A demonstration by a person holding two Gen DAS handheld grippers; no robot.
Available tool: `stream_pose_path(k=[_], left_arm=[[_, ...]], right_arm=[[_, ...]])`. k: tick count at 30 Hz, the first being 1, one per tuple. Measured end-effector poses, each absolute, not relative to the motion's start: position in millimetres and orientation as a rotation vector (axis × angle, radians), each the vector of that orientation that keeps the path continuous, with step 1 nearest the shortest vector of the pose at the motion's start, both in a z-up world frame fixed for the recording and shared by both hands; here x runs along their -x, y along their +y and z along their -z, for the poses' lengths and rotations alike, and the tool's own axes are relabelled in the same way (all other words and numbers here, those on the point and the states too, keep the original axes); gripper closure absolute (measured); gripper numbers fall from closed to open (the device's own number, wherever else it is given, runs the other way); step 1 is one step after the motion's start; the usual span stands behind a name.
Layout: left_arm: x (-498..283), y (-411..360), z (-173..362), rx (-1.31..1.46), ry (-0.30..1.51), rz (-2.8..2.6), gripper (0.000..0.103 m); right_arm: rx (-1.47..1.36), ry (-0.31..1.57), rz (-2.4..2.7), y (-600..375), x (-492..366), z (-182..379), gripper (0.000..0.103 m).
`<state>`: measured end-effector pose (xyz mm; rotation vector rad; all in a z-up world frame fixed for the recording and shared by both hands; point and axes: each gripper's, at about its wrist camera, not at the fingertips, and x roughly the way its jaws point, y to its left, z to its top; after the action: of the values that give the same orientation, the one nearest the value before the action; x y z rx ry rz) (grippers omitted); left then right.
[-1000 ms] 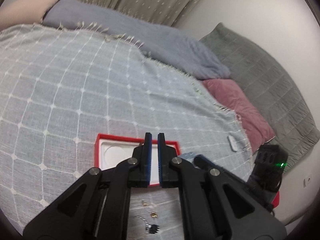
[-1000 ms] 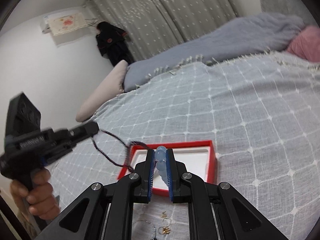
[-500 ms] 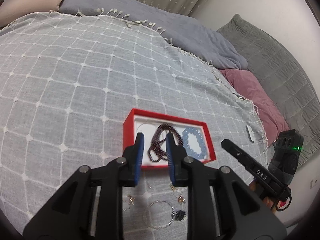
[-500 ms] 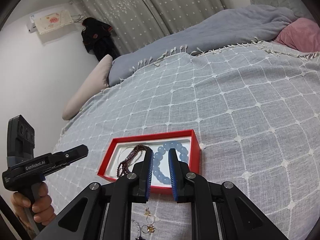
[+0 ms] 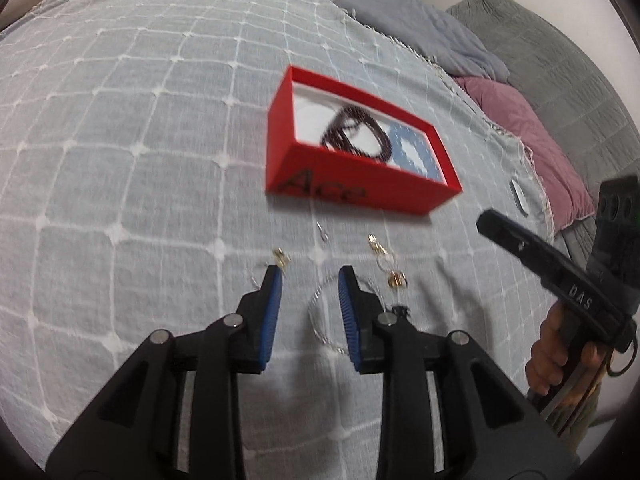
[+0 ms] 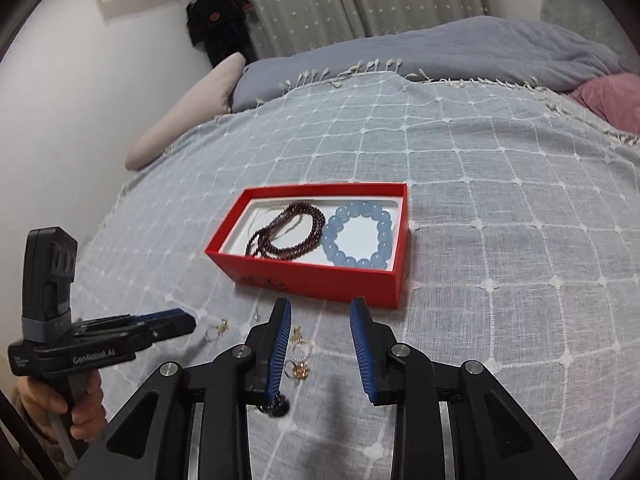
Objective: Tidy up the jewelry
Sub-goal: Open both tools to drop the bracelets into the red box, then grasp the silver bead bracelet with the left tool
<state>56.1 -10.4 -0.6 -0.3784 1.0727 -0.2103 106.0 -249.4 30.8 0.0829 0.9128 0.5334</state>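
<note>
Nearest to us, our left claw (image 5: pixel 308 276) hangs just above the bed (image 5: pixel 120 152), its jaws opening with nothing between them but coverlet. Its right blade crosses the thin silver bangle (image 5: pixel 320 320); a gold earring (image 5: pixel 281 258) lies at the tip of its left blade, and another gold piece (image 5: pixel 397 279) sits just to its right. Our right claw (image 6: pixel 320 312) is also parting, empty, with gold earrings (image 6: pixel 298 370) beside its left blade. We judge the left claw the nearer to the loose pieces. Farther on stands the red box (image 6: pixel 320 276), long side toward us, already holding the dark bead strand (image 6: pixel 288 232) and the blue bead bracelet (image 6: pixel 358 236).
</note>
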Motion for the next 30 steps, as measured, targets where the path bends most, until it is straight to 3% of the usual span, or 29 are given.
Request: stream_pose_path(k=[15,30], left_arm=[[-50,-28,25,0.362,1.177,0.218,0.073],[-50,-35,34,0.357,1.173,0.205,0.073]], right_arm=[[-0.100,1.051,-0.463,-256,-90,-7,0.072],[-0.110,1.043,-0.450,-261,-93,-6,0.072]])
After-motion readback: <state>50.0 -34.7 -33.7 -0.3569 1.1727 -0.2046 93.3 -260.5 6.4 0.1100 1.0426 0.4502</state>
